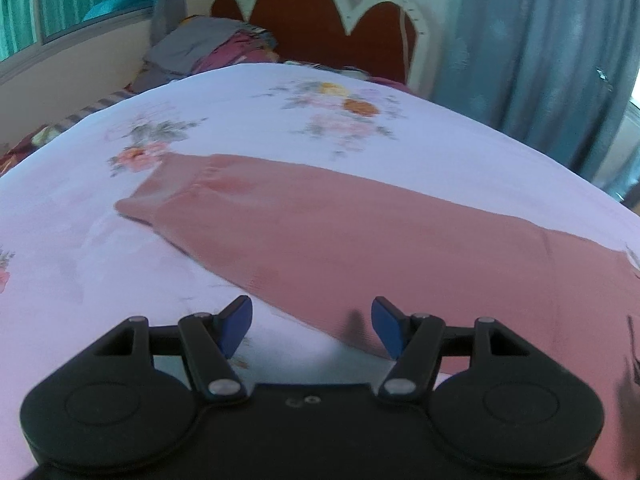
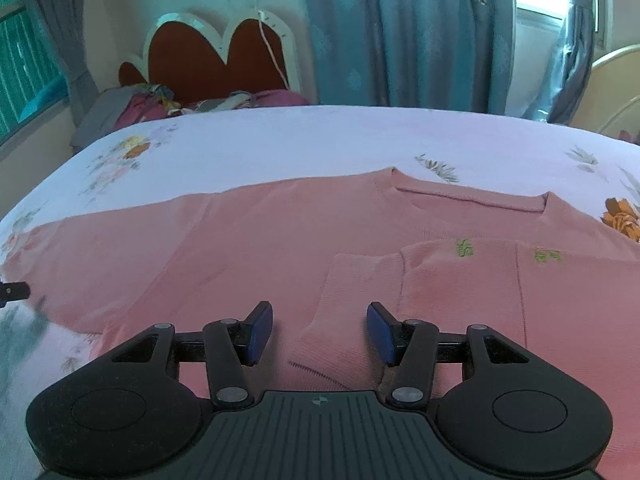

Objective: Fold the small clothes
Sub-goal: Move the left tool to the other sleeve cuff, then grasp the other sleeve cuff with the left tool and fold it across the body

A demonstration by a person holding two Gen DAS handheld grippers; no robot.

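Pink sweater (image 2: pixel 248 240) spread flat on the bed (image 2: pixel 320 136), collar toward the far edge. One sleeve folded in over the chest, cuff (image 2: pixel 352 292) lying in front of the right claw (image 2: pixel 320 330); jaws apart, nothing between them. Other sleeve (image 1: pixel 320 216) stretched toward the headboard (image 1: pixel 320 20) end, fully shown only from the left wrist. Left claw (image 1: pixel 312 326) open, empty, over that sleeve's near edge. Green marks (image 2: pixel 464 248) on the chest too small to read. Sweater's hem cut off. Piled clothes (image 1: pixel 224 48) at the headboard.

Pink sweater (image 2: pixel 248 248) (green embroidery), floral white sheet (image 2: pixel 304 140)
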